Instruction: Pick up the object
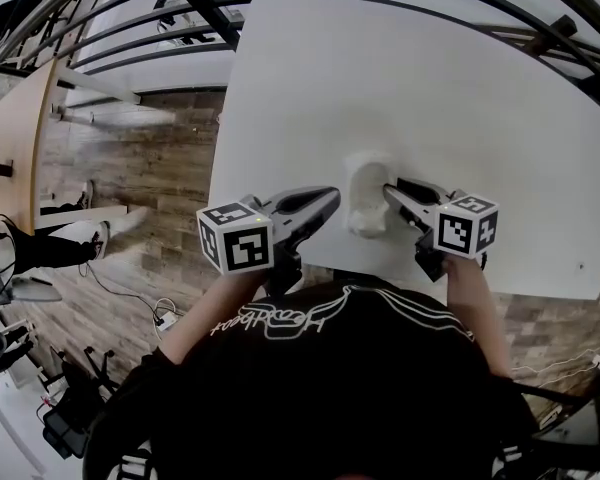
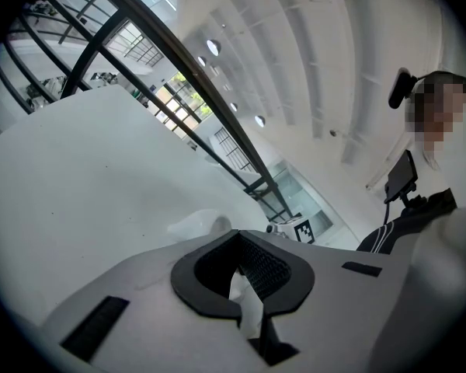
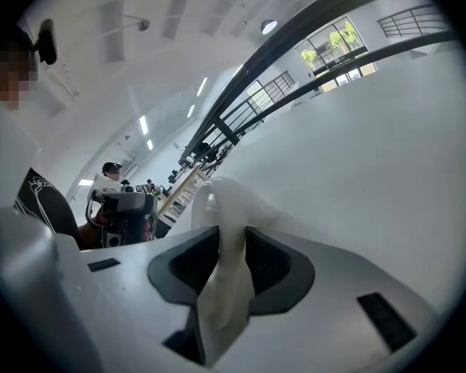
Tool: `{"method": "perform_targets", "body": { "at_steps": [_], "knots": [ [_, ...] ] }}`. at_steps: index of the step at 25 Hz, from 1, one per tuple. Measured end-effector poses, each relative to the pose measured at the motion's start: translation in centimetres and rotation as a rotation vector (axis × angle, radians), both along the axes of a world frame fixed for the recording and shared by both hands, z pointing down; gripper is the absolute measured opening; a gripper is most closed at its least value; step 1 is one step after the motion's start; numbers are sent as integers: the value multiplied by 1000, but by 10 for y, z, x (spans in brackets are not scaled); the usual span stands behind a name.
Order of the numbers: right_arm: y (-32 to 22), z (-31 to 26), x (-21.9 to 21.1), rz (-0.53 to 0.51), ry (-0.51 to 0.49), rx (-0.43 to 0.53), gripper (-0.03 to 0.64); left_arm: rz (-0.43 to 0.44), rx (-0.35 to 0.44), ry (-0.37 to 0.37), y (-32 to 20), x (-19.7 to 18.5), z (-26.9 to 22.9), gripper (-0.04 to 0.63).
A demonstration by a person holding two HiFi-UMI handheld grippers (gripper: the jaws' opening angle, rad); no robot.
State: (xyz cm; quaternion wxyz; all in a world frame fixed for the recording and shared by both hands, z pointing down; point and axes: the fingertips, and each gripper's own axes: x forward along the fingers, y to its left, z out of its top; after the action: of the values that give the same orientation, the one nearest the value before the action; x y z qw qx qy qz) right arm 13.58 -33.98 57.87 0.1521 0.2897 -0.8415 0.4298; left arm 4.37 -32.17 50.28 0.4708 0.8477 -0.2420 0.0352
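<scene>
The pick-up is at the gripping step. The white object (image 1: 365, 196), a soft, crumpled thing, lies at the near edge of the surface (image 1: 430, 88), just in front of the person and between the two tools.

The right tongs (image 1: 390, 190) come in from the right. In the right gripper view they (image 3: 227, 286) are closed down to a narrow gap on a fold of the white object (image 3: 221, 231), which bulges up above the pads and hangs down below them, so this side has a firm hold.

The left tongs (image 1: 332, 198) reach the object from the left. In the left gripper view they (image 2: 245, 294) are nearly together, with only a thin white sliver between the dark pads. It looks like a small fold of the object, though the white surface behind makes that hard to confirm. The bulk of the object (image 2: 194, 225) lies just beyond the tips, to the far left.

The next move appears to be the lift. It calls for both tools to rise together, level and at one pace, since limp material could slip out of the weaker left pinch or stretch if the tools drift apart.
</scene>
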Motion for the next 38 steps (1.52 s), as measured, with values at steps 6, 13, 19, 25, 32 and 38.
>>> {"method": "perform_targets", "body": {
  "at_steps": [6,13,19,25,32,38],
  "knots": [
    [0,1,-1,-2,-5,-19,97,-6,5,-7,-1,4,0,8],
    [2,0,2,-6,1,-16,95,-26,28,-9,-9,14,-11,8],
    [4,-3,0,-16,-7,-30,94,-44,45,-5,-10,16,-25,8],
    [4,-19,-2,53,-37,-22,94,-31,55,3,-3,5,-37,8],
    [2,-51,-3,125,-20,57,94,-11,83,29,2,-6,-55,8],
    [10,-84,-3,171,-36,129,94,-16,125,45,9,-19,-77,8]
  ]
}}
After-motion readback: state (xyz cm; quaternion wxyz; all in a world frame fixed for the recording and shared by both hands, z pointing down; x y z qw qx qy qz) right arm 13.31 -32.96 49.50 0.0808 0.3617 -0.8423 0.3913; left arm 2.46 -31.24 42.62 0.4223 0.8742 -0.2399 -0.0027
